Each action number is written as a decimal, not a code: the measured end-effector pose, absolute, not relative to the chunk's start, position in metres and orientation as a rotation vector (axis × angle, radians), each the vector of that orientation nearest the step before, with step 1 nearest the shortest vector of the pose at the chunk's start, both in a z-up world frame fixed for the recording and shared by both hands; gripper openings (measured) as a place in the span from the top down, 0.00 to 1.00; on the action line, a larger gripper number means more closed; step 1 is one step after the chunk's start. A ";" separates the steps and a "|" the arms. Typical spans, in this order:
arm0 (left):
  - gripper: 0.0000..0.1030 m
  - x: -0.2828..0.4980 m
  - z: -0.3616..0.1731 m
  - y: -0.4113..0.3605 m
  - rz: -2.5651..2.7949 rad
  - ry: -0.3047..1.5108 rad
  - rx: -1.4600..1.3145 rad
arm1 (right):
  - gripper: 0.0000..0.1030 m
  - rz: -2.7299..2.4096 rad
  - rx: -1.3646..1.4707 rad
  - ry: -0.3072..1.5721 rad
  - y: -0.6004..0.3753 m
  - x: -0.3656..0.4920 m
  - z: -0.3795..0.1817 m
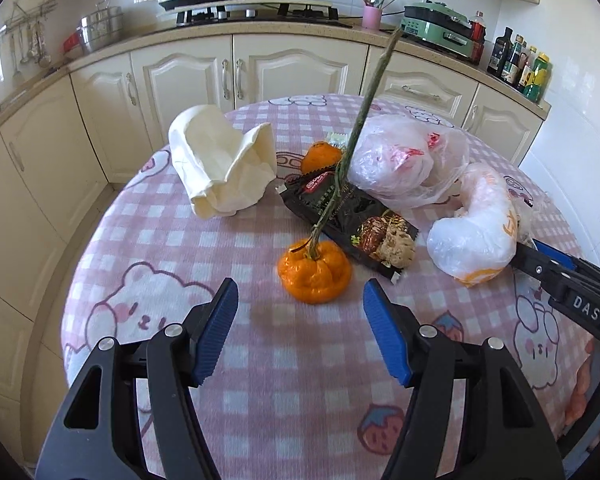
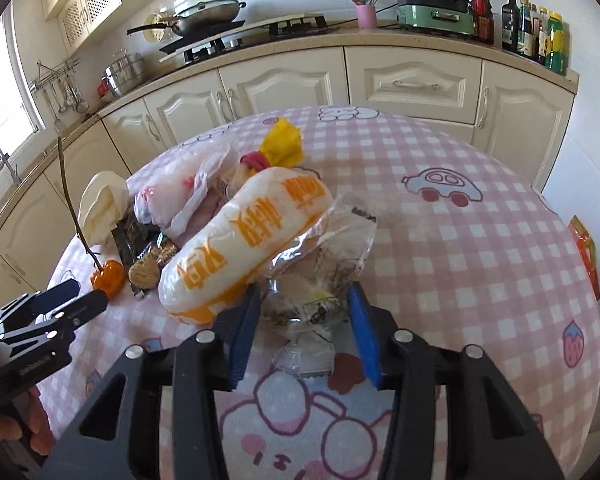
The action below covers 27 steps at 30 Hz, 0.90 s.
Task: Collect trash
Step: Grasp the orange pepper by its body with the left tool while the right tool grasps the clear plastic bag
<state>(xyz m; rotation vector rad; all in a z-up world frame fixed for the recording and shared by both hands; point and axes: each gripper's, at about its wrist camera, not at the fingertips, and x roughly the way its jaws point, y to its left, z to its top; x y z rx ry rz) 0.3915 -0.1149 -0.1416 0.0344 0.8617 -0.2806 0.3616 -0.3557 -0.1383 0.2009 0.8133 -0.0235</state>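
Trash lies on a round table with a pink checked cloth (image 1: 260, 360). An orange peel (image 1: 314, 271) with a long green stem (image 1: 364, 104) sits just ahead of my open, empty left gripper (image 1: 300, 316). Behind it lie a black snack wrapper (image 1: 352, 210), a second orange peel (image 1: 320, 156), a crumpled cream paper (image 1: 224, 160) and clear plastic bags (image 1: 404, 156). My right gripper (image 2: 304, 320) is open, its jaws on either side of a crumpled clear wrapper (image 2: 324, 264). A white-and-orange bag (image 2: 244, 236) lies at its left.
A yellow wrapper (image 2: 284, 144) lies further back, and a red-orange packet (image 2: 586, 252) is at the table's right edge. Cream kitchen cabinets (image 1: 260, 68) ring the table, with a stove, pans and bottles on the counter.
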 end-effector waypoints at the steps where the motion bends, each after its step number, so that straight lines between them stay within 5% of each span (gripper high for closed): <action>1: 0.40 0.394 -0.142 -0.115 -0.285 0.861 0.027 | 0.58 -0.020 0.199 0.810 -0.354 0.362 -0.137; 6: 0.44 0.409 -0.147 -0.120 -0.288 0.890 0.022 | 0.58 -0.028 0.193 0.784 -0.353 0.359 -0.133; 8: 0.64 0.411 -0.146 -0.124 -0.297 0.886 0.041 | 0.58 -0.034 0.196 0.777 -0.354 0.358 -0.132; 11: 0.72 0.410 -0.145 -0.127 -0.296 0.881 0.060 | 0.58 -0.051 0.192 0.754 -0.353 0.353 -0.128; 27: 0.73 0.307 -0.114 -0.045 -0.281 0.761 -0.020 | 0.59 0.059 0.119 0.599 -0.274 0.278 -0.082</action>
